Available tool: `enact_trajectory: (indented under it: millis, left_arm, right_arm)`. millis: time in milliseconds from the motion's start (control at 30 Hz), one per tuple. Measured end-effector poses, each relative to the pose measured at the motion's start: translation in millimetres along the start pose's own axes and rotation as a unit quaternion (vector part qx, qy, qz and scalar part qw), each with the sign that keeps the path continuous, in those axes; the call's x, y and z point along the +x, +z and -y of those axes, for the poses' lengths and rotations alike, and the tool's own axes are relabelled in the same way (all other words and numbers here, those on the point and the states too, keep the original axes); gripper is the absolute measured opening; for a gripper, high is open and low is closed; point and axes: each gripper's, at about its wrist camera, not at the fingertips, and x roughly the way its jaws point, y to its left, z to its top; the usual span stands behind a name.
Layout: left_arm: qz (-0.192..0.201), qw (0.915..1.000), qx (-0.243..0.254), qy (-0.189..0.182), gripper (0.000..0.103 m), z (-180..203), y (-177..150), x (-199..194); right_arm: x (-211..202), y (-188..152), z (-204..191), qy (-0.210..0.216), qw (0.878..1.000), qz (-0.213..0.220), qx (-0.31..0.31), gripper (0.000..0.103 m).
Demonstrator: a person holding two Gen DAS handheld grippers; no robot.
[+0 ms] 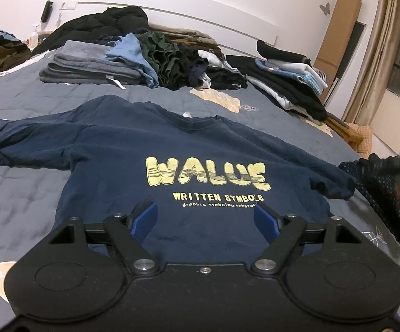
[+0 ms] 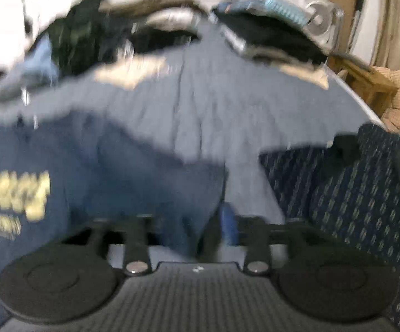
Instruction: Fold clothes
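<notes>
A navy T-shirt [image 1: 155, 149] lies spread flat, print side up, on the blue quilt [image 1: 20, 193] of my bed, both sleeves out to left and right and the collar at the far edge. No fold has been made in it as far as I can see: the body is full width and the hem runs under my left gripper [image 1: 204, 221]. That gripper hovers over the near part of the shirt, just below the yellow lettering, its blue pads [image 1: 144, 218] standing well apart with nothing between them.

My right gripper [image 2: 183, 229] sits off the shirt's right edge, near the right sleeve. Its view is badly blurred. Navy cloth bunches up in front of its jaws and hides the left pad, so I cannot tell whether it grips the shirt's side or has let go.

At the far end of the bed the work divides plainly. A folded grey stack [image 1: 89, 66] on the left and a neat layered stack [image 1: 288, 80] on the right look finished. Between them a loose heap [image 1: 172, 58] of green, blue and black garments waits its turn. A dark dotted garment [image 2: 338, 191] lies at the near right edge.

By my reckoning this shirt is at its first step, and most of the pile remains.
</notes>
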Motion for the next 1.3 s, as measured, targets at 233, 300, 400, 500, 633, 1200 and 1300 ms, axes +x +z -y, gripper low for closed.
enact_trajectory:
  millis: [233, 300, 400, 500, 633, 1200, 1300]
  left_arm:
    - [-0.007, 0.9998, 0.017, 0.001, 0.077, 5, -4, 5]
    - [-0.008, 0.9998, 0.017, 0.001, 0.077, 6, -5, 6]
    - [-0.01, 0.9998, 0.018, 0.002, 0.077, 6, -5, 7]
    - [-0.01, 0.9998, 0.018, 0.004, 0.078, 5, -5, 7]
    - [-0.012, 0.9997, 0.019, 0.008, 0.078, 4, -6, 9]
    - [-0.014, 0.9996, 0.02, 0.016, 0.079, -3, -7, 11]
    - [-0.013, 0.9997, 0.016, 0.014, 0.079, -3, -6, 10]
  right_arm:
    - [42, 35, 7, 0.009, 1.0, -0.001, 0.016, 0.055]
    - [57, 35, 5, 0.002, 1.0, -0.019, 0.009, 0.055]
    - [80, 31, 1, -0.017, 0.999, -0.04, -0.009, 0.055]
    - [98, 26, 1, -0.034, 0.998, -0.059, -0.006, 0.055]
    - [112, 22, -2, -0.029, 0.996, -0.082, -0.003, 0.037]
    - [110, 50, 26, -0.073, 0.988, 0.021, 0.132, 0.018]
    - [84, 53, 28, -0.071, 0.989, 0.042, 0.125, 0.043]
